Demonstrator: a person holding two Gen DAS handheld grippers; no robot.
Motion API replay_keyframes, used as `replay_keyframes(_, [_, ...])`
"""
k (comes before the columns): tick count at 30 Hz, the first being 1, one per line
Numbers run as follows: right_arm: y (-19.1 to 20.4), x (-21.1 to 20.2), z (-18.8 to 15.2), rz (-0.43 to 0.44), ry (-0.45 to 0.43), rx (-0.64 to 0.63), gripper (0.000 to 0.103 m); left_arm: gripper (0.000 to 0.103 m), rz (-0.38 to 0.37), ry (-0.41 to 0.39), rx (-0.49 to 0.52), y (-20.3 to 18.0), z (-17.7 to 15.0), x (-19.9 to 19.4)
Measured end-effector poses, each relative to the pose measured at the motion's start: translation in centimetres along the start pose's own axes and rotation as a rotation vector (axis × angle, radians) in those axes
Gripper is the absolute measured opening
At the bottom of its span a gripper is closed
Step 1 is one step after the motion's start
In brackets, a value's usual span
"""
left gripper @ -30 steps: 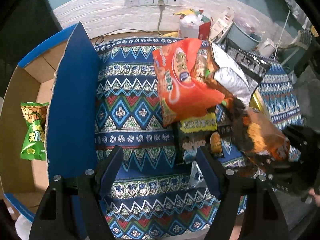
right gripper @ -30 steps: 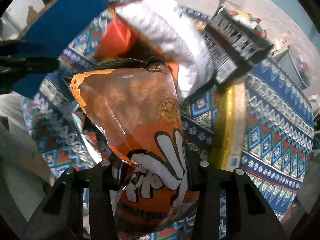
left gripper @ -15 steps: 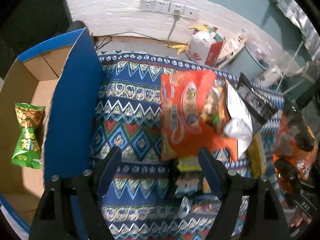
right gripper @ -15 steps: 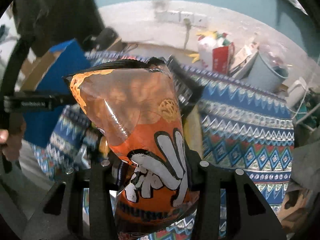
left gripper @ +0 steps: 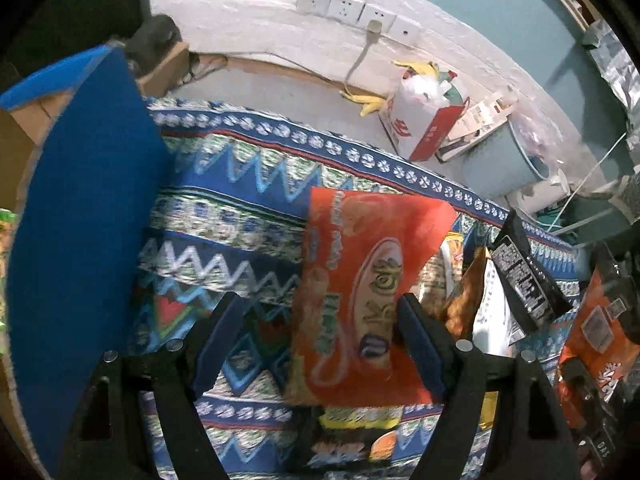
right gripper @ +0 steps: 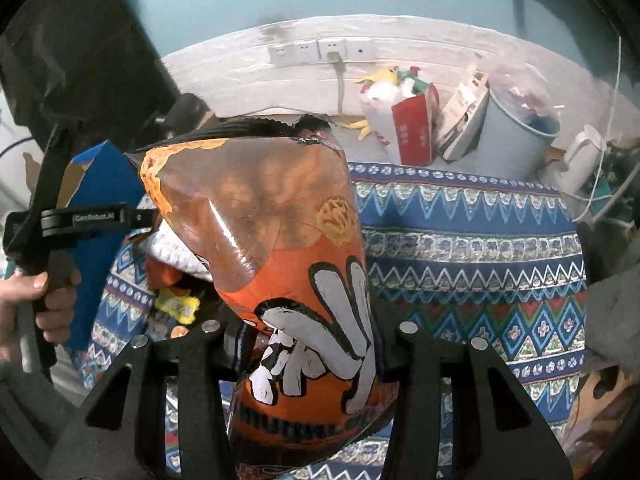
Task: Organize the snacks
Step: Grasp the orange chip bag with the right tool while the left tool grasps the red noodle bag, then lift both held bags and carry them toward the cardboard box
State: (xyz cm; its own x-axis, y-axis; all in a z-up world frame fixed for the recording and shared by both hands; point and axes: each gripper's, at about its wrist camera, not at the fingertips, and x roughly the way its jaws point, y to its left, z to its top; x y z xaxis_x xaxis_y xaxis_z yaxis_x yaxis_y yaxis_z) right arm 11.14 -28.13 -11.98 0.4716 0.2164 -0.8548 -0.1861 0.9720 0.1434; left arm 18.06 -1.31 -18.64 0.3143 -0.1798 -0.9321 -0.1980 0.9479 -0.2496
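Blue-flapped cardboard box (left gripper: 76, 216), green packet (left gripper: 5, 220) inside, left tool (left gripper: 320, 320) apart over red bag (left gripper: 360, 300), right tool (right gripper: 308, 344) clamped on orange bag (right gripper: 280, 240)

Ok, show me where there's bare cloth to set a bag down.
In the left wrist view, the patterned tablecloth is bare between the blue box flap and the red-orange snack bag. In the right wrist view, the cloth right of the held orange snack bag is bare too. The snack pile is crowded.
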Motion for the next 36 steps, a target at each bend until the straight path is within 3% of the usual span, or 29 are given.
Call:
replay_keyframes(5, [-1.3, 0.3, 0.7, -0.003, -0.007, 0.03, 0.044, 0.082, 0.001, 0.068, 0.028, -1.0, 0.1, 2.5])
replay_keyframes(9, [-1.7, 0.5, 1.2, 0.008, -0.012, 0.046, 0.044, 0.084, -0.024, 0.084, -0.007, -0.3, 0.1, 3.4])
replay_keyframes(13, [-1.5, 0.8, 1.4, 0.015, -0.01, 0.047, 0.044, 0.082, -0.018, 0.068, 0.042, -0.6, 0.0, 3.2])
replay_keyframes(14, [-1.4, 0.9, 1.4, 0.014, -0.01, 0.048, 0.044, 0.073, -0.011, 0.061, 0.058, -0.7, -0.2, 3.2])
replay_keyframes(15, [-1.4, 1.0, 1.4, 0.014, -0.01, 0.048, 0.044, 0.055, -0.009, 0.061, 0.073, -0.9, -0.3, 3.2])
replay_keyframes(20, [-0.8, 1.1, 1.5, 0.014, -0.008, 0.038, 0.044, 0.035, 0.026, 0.05, 0.139, -1.4, -0.7, 2.7])
replay_keyframes(28, [0.3, 0.6, 1.7, 0.0, -0.026, 0.01, 0.044, 0.033, 0.128, -0.065, 0.205, -1.3, -0.8, -0.1])
replay_keyframes(36, [1.4, -0.1, 2.3, -0.003, -0.053, -0.004, 0.044, 0.033, 0.161, -0.161, 0.255, -1.4, -1.4, -3.7])
